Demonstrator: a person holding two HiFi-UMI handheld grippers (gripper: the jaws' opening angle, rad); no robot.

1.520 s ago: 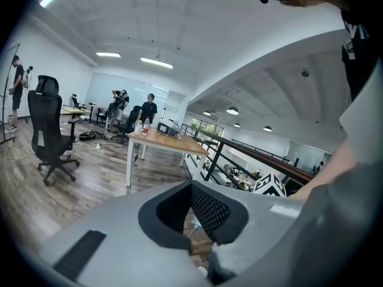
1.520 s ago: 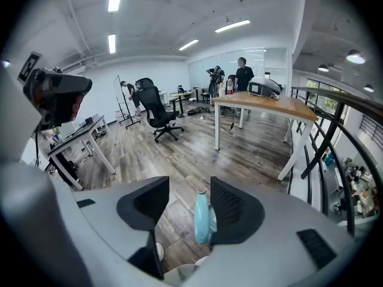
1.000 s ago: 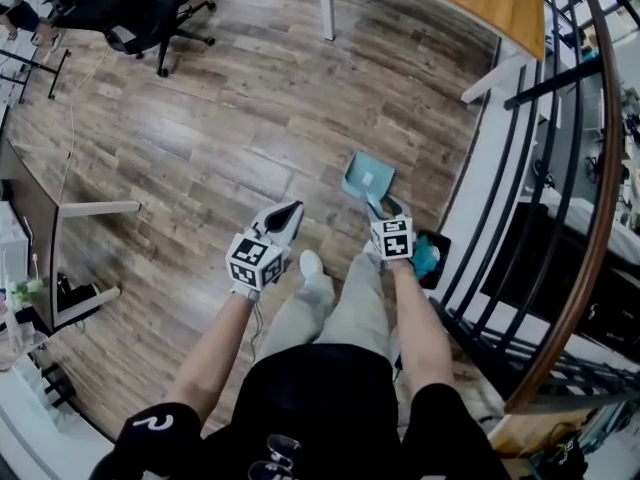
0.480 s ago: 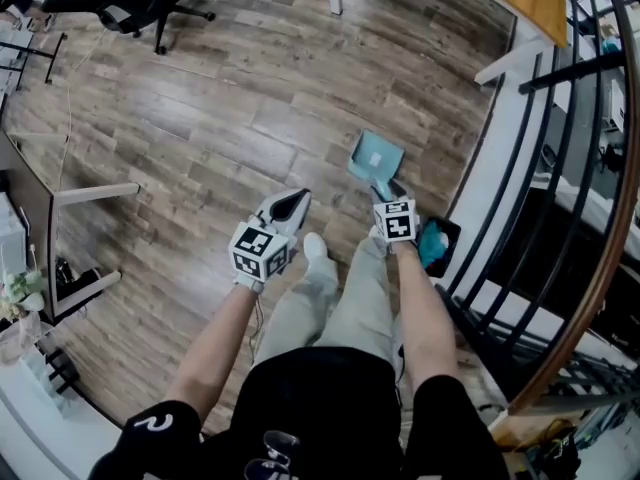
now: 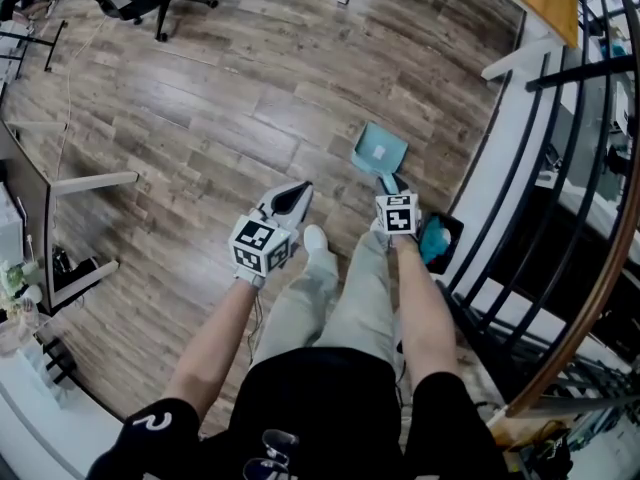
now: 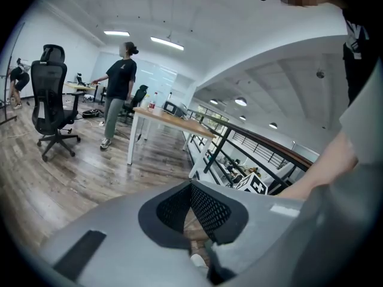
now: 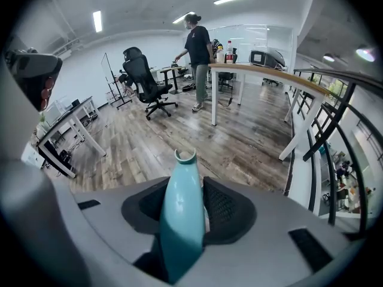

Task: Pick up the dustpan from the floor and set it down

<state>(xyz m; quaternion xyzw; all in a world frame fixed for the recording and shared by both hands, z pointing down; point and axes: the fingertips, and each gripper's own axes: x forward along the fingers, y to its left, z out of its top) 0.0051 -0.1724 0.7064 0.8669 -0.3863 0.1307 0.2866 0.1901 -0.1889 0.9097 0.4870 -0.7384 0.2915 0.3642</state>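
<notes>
Dustpan (image 5: 380, 151) in pale teal lies ahead of the person's right knee, its scoop over the wooden floor (image 5: 220, 98) close to the white foot of the black railing (image 5: 520, 168) (whether the scoop rests on the boards I cannot tell). Its handle runs back into the right tongs (image 5: 393, 183), which have just been closing. In the right gripper view the handle (image 7: 181, 220) stands upright between the two dark pads, both pressed against its sides, so the right tongs (image 7: 182, 184) are gripping it. The left tongs (image 5: 293, 196) hang apart from the dustpan, over the floor beside a white shoe (image 5: 314, 238). In the left gripper view their pads meet at the tips with nothing between them. Farther off, a person (image 7: 197, 46) stands by a bench (image 7: 263, 70) and an office chair (image 7: 143, 76).
</notes>
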